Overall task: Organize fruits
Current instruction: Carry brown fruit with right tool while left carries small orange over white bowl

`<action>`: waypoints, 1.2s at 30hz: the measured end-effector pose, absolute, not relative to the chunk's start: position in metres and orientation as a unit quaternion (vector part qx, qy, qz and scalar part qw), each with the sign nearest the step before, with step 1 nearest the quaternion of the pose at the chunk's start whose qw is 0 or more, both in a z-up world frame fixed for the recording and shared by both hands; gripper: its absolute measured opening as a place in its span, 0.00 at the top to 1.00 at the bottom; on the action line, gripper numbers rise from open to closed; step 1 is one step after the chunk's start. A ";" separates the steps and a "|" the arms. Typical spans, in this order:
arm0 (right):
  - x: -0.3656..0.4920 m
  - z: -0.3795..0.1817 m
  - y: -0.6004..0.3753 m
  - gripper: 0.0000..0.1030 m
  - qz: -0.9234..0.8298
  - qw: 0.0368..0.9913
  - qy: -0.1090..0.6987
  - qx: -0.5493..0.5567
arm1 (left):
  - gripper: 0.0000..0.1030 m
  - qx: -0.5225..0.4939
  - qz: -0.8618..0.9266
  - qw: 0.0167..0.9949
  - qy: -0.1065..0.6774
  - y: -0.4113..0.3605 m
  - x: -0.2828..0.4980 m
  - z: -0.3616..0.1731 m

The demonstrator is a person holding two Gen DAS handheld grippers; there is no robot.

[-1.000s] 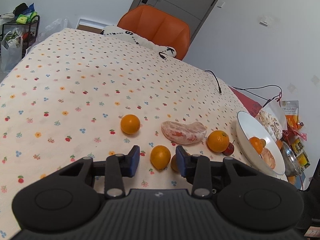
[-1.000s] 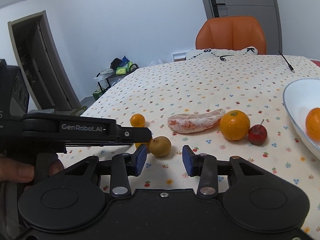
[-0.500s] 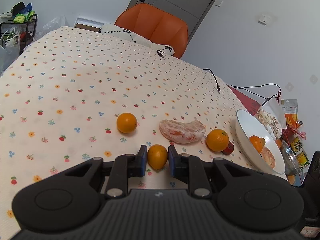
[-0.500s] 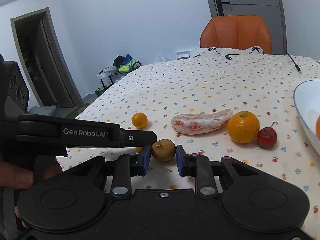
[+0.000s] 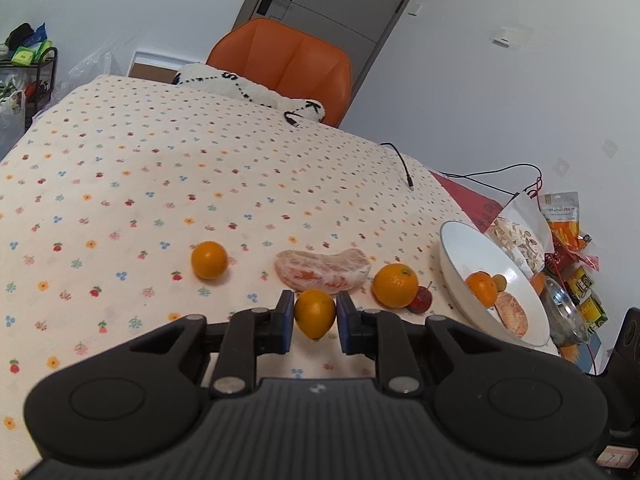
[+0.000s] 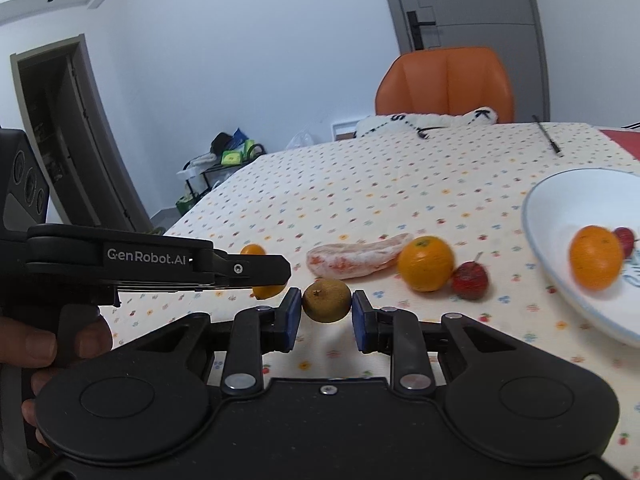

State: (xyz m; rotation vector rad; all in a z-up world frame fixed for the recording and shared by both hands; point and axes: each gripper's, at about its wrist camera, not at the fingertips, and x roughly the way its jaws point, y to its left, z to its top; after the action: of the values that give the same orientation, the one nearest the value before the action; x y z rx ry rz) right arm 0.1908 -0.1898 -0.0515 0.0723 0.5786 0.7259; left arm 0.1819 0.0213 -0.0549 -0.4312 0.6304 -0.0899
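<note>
A small orange (image 5: 315,313) is being clamped by the left gripper (image 5: 313,320), a brown fruit (image 6: 326,300) by the right gripper (image 6: 325,318); the white bowl (image 6: 560,204) is being approached rightward.

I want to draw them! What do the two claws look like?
Both claws, left and right, are matte black plastic with round side discs, silver screws and blue finger pads. White lettering on the left one reads GenRobot.AI. No sleeves or cables show on them.

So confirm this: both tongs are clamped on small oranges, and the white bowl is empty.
Not empty. In the left wrist view the white bowl already holds an orange and other fruit pieces. The rest stands as you said.
</note>
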 end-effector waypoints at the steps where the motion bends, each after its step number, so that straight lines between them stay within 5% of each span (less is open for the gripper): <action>1: 0.191 -0.050 -0.193 0.75 0.347 0.895 0.277 0.037 | 0.80 -0.209 -0.046 0.928 0.306 0.019 0.182 -0.054; 36: 0.191 -0.038 -0.321 0.75 0.220 0.942 0.238 0.089 | 0.80 -0.162 -0.140 0.934 0.286 -0.094 0.218 -0.023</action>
State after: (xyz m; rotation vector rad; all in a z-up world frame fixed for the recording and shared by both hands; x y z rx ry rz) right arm 0.1913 -0.3208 -0.0383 0.1812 0.4853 0.4492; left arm 0.2181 -0.0945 -0.0235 -0.3320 0.5857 -0.2869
